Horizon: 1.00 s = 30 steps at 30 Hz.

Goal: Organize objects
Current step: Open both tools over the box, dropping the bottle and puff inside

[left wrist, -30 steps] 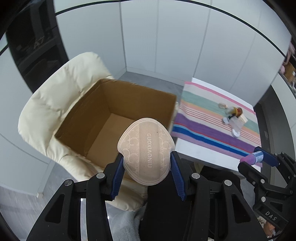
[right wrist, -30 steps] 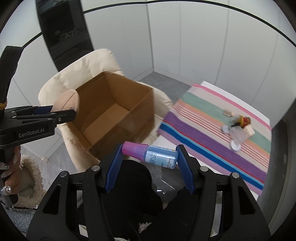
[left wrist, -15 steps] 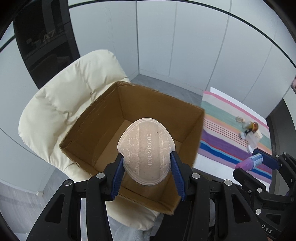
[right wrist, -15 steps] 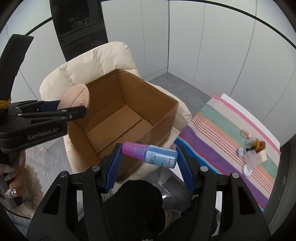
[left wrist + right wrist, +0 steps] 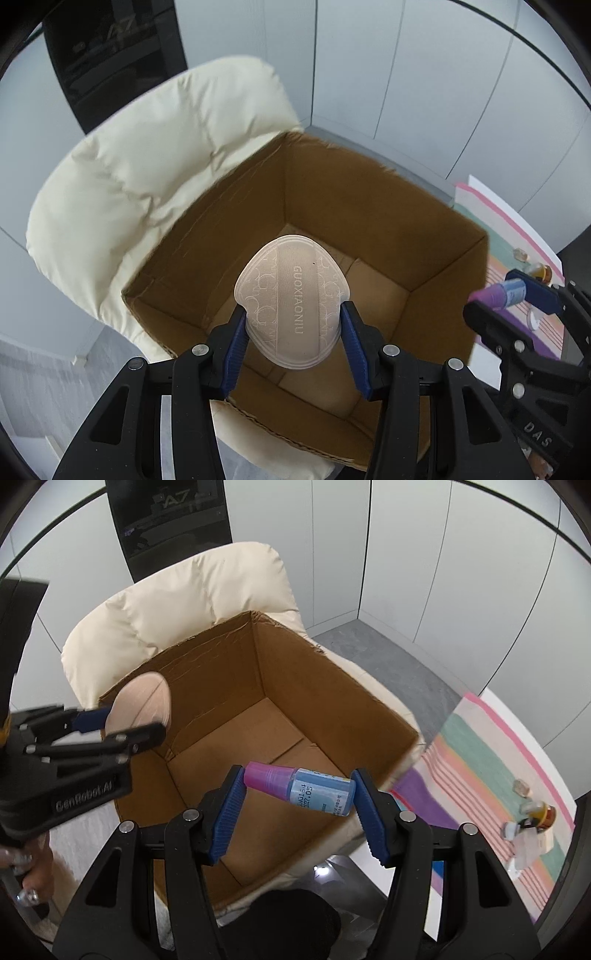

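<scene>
My left gripper (image 5: 292, 330) is shut on a beige powder puff (image 5: 291, 299) marked GUOXIAONIU and holds it above the open cardboard box (image 5: 436, 236). My right gripper (image 5: 299, 803) is shut on a small blue bottle with a pink cap (image 5: 301, 788), held sideways over the near edge of the same box (image 5: 332, 686). The box's floor shows bare. The left gripper with the puff (image 5: 142, 701) shows at the box's left rim in the right wrist view. The right gripper with the bottle (image 5: 506, 293) shows at the right in the left wrist view.
The box sits on a cream padded chair (image 5: 147, 166), also in the right wrist view (image 5: 192, 587). A striped cloth (image 5: 491, 760) on a white table at the right carries several small bottles (image 5: 532, 819). White wall panels stand behind.
Both grippers have moved from beside the table toward the box and now hang over its opening. Each still holds its object.
</scene>
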Tool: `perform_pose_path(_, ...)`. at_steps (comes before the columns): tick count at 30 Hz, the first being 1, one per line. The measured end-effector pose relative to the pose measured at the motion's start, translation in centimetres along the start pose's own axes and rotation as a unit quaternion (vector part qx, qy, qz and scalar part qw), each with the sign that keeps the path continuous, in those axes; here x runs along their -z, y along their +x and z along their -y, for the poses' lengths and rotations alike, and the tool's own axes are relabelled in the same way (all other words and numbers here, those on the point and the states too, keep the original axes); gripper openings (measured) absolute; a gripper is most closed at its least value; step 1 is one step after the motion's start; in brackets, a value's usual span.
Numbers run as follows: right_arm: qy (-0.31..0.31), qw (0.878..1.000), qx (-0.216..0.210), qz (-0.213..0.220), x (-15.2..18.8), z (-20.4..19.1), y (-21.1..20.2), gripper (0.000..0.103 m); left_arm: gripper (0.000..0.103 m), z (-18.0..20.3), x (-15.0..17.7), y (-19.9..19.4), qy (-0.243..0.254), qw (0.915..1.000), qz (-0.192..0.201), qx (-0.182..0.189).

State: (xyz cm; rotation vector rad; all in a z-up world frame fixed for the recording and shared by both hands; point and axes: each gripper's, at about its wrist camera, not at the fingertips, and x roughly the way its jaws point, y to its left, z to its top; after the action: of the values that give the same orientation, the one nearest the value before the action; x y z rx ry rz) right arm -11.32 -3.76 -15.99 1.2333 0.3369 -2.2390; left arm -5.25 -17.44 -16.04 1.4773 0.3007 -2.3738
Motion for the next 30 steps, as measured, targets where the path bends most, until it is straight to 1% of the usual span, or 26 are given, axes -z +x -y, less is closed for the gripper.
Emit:
perform_pose_path(1,0.002,1.0,-0.004,-0.002,-0.1,-0.2,0.6,0.061,0.058,-0.3,0.0,0.3,-0.004,1.0,-0.004,-0.001)
perform_pose_path(2,0.004,1.0,-0.008,0.0,-0.2,-0.3,1.0,0.064,0.065,-0.7,0.0,0.6,-0.01,0.9999,-0.011,-0.001)
perform_pose_path(3,0.004,1.0,-0.009,0.0,-0.2,-0.5,1.3,0.082,0.068,-1.0,-0.1,1.0,-0.018,0.9996,-0.02,0.0)
perform_pose_path(5,0.003,1.0,0.001,-0.002,-0.3,-0.7,1.8,0.103,0.07,-1.7,-0.1,1.4,-0.037,0.9986,-0.036,0.012)
perform_pose_path(6,-0.001,1.0,0.011,0.008,-0.3,-0.8,1.8,0.103,0.072,-2.0,-0.1,1.5,-0.045,0.998,-0.04,0.017)
perform_pose_path(8,-0.007,1.0,0.017,0.01,-0.4,-0.9,1.9,0.103,0.074,-2.5,0.0,1.5,-0.053,0.9976,-0.04,0.018)
perform_pose_path(13,0.008,1.0,0.004,0.0,-0.3,-0.3,2.4,0.103,0.081,-2.5,0.0,1.0,-0.049,0.9983,-0.028,0.011)
perform_pose_path(17,0.02,1.0,0.003,-0.003,-0.2,0.3,2.4,0.103,0.082,-2.2,0.0,0.6,-0.04,0.9989,-0.022,0.005)
perform_pose_path(20,0.023,1.0,0.004,-0.004,0.0,0.4,2.2,0.103,0.082,-2.4,0.0,0.5,-0.038,0.9989,-0.025,0.007)
perform_pose_path(23,0.022,1.0,0.005,-0.002,0.1,0.3,1.9,0.103,0.082,-2.7,0.2,0.0,-0.043,0.9987,-0.025,0.009)
perform_pose_path(25,0.025,1.0,0.004,0.001,0.3,0.3,1.6,0.103,0.085,-2.9,0.2,-0.4,-0.047,0.9986,-0.02,0.01)
perform_pose_path(30,0.041,0.999,0.008,0.012,0.5,0.7,0.1,0.103,0.086,-2.3,0.4,-0.9,-0.029,0.9994,-0.012,-0.016)
